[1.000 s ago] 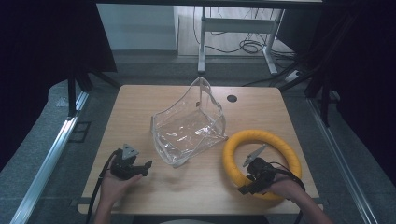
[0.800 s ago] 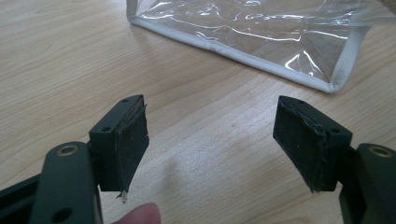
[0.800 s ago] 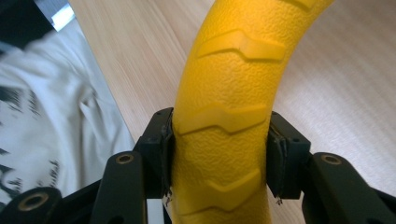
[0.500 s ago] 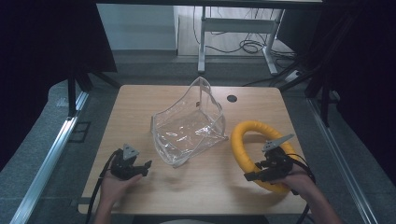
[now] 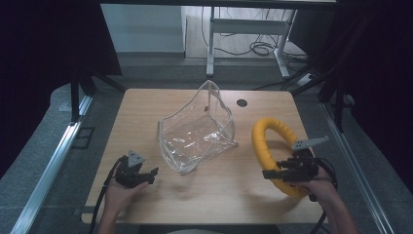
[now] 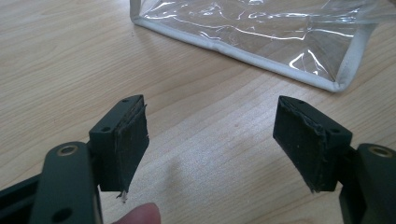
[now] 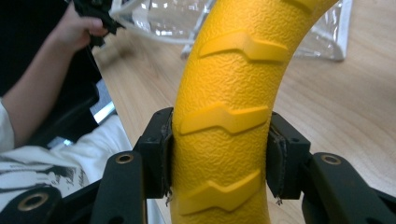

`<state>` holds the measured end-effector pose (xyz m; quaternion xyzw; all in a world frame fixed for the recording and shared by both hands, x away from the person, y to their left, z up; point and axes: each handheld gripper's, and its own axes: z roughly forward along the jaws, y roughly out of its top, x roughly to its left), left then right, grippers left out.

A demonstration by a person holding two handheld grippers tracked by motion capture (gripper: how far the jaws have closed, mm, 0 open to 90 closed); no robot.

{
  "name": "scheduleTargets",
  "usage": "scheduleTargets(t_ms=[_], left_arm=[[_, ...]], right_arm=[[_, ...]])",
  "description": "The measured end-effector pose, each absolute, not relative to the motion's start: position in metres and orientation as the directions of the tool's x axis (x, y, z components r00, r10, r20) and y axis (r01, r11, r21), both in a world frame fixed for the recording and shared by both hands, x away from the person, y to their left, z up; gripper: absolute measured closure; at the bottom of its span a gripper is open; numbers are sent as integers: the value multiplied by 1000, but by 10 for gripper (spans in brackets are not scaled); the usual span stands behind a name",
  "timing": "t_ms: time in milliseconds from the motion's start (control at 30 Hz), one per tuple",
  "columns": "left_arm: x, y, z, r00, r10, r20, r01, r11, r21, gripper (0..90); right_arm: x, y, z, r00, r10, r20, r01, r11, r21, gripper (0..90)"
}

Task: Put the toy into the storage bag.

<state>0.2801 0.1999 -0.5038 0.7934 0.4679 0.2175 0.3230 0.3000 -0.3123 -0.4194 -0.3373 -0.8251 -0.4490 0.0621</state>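
A yellow ring point(image 5: 268, 141) with a raised tread pattern stands tilted up on edge at the right of the table. My right gripper point(image 5: 287, 171) is shut on the ring's near side; in the right gripper view both pads press the ring point(image 7: 224, 126) between them. A clear plastic bag point(image 5: 197, 129) with white edging stands open in the middle of the table. My left gripper point(image 5: 139, 173) rests open near the front left edge, a short way from the bag's corner point(image 6: 343, 77), with bare wood between its fingers point(image 6: 123, 140).
The wooden table point(image 5: 146, 107) has a round cable hole point(image 5: 242, 103) at the back right. A metal desk frame and cables point(image 5: 253, 46) stand on the floor beyond. The other hand and left gripper point(image 7: 93, 14) appear far off in the right gripper view.
The right gripper has lifted the yellow ring from flat on the table to standing on edge, and turned with it. The left gripper has stayed put and open.
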Motion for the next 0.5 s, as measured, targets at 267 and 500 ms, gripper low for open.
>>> scheduleTargets(t_ms=[267, 500], left_arm=[[280, 199, -504, 468, 883, 39, 598, -349, 721, 264], [280, 197, -504, 474, 880, 43, 596, -356, 720, 263]], right_arm=[[301, -323, -413, -757, 507, 412, 608, 315, 729, 503], [302, -330, -407, -754, 512, 411, 600, 281, 749, 503]])
